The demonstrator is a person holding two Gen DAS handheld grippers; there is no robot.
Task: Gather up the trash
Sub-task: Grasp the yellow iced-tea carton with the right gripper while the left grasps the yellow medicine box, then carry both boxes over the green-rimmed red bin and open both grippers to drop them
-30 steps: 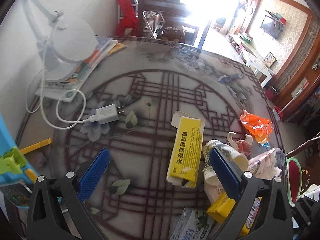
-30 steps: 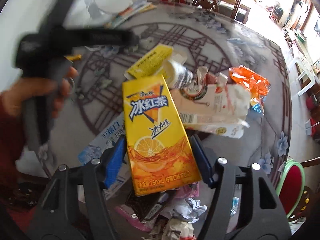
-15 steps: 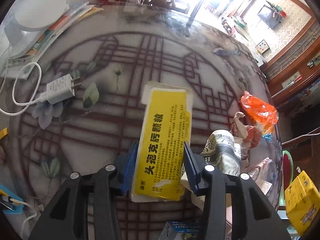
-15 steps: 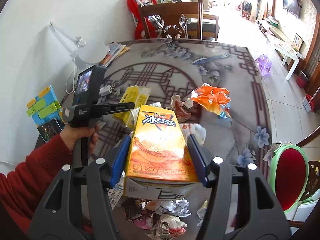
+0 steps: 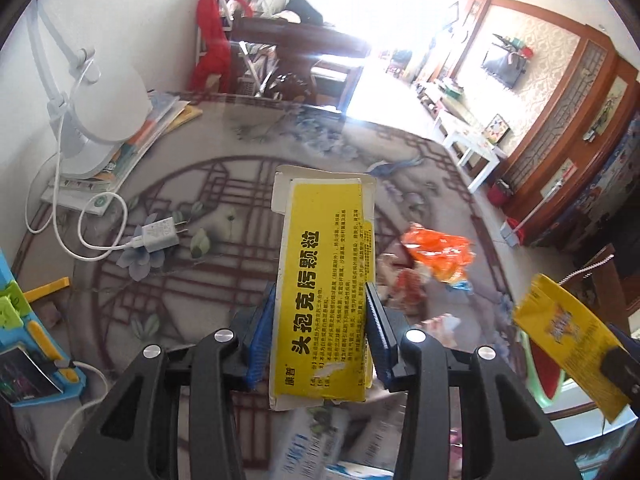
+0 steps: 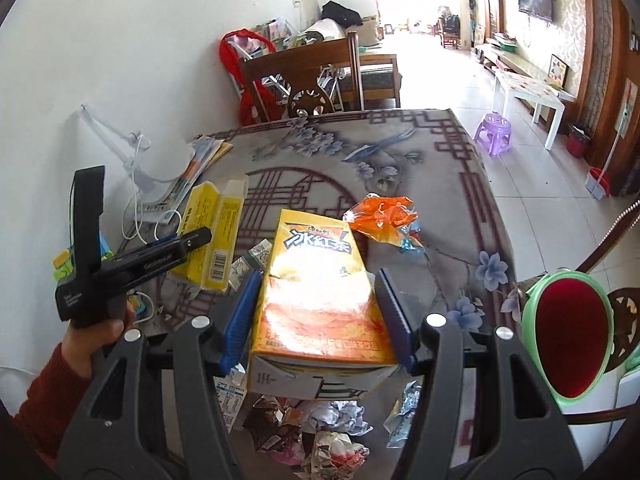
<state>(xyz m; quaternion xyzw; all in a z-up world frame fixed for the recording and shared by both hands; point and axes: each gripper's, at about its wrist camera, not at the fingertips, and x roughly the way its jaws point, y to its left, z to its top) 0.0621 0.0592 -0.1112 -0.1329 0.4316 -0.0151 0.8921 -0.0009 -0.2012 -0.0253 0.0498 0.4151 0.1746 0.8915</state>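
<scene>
Grippers both loaded. Left gripper (image 5: 320,324), bottom centre of left wrist view, clamped on yellow medicine box (image 5: 326,280), box upright btwn blue pads (image 5: 260,336), lifted off table (image 5: 240,184). Right gripper (image 6: 316,312), bottom centre of right wrist view, clenched on orange tea carton (image 6: 316,292), also clear of table. Orange wrapper (image 6: 384,216) just beyond carton, centre frame. Crumpled paper scraps (image 6: 320,432) at bottom edge. White charger plug (image 5: 160,236) w/ cable, left of centre in left view. Green bin w/ red inside (image 6: 568,344) at right edge.
</scene>
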